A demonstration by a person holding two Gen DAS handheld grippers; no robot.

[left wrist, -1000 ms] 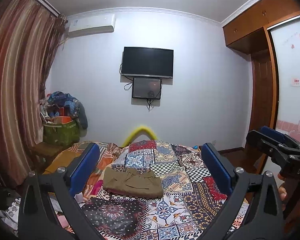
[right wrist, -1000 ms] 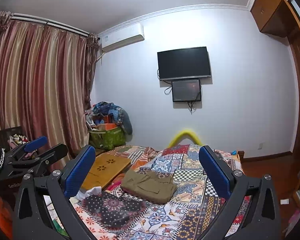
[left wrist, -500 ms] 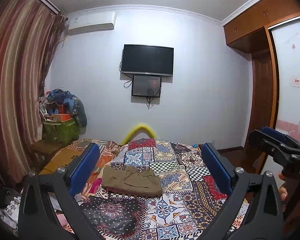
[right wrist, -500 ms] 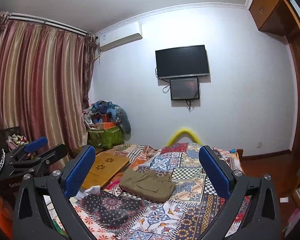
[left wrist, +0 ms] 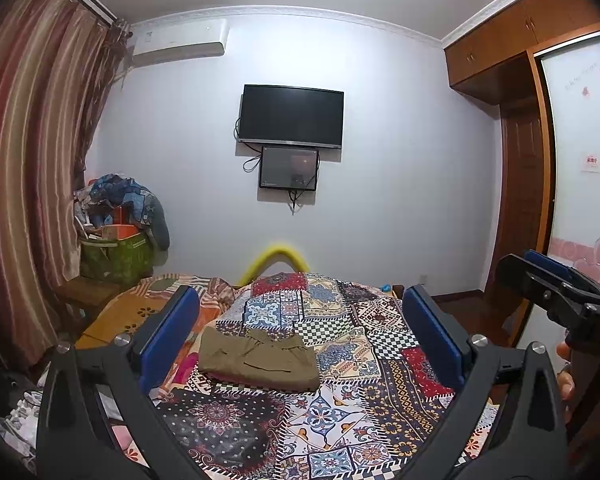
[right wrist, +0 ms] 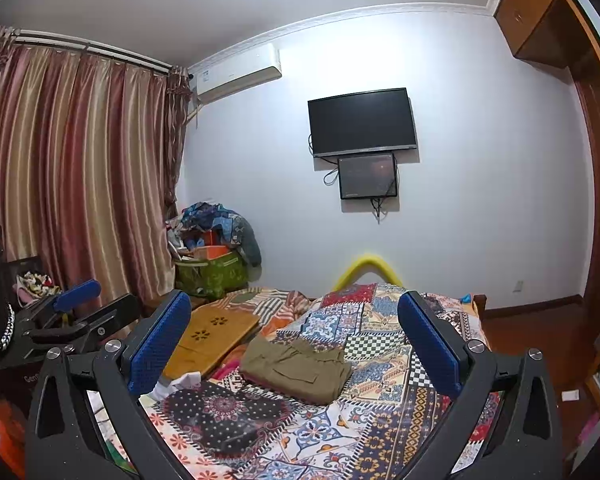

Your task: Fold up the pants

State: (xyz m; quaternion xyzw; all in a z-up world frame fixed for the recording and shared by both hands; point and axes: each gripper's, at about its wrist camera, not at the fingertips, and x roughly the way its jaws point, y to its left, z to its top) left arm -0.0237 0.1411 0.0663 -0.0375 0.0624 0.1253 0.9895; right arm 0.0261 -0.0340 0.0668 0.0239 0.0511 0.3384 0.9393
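Observation:
The olive-brown pants [left wrist: 258,360] lie folded into a compact rectangle on the patchwork bedspread [left wrist: 380,364], seen too in the right wrist view as the same pants [right wrist: 298,366]. My left gripper [left wrist: 300,340] is open, held well back from and above the pants, nothing between its blue pads. My right gripper [right wrist: 294,344] is open as well, also raised and clear of the pants. Each gripper shows at the edge of the other's view: the right gripper [left wrist: 556,284] at the right, the left gripper [right wrist: 76,312] at the left.
A wooden lap table [right wrist: 212,336] lies on the bed's left side by a white crumpled cloth [right wrist: 178,384]. A green box piled with clothes [right wrist: 212,268] stands by the curtains [right wrist: 72,184]. A TV [right wrist: 362,122] hangs on the far wall; a wardrobe [left wrist: 524,208] lines the right.
Both views have tilted slightly downward, so the room sits a little higher in frame. The folded pants have not moved and both grippers remain open.

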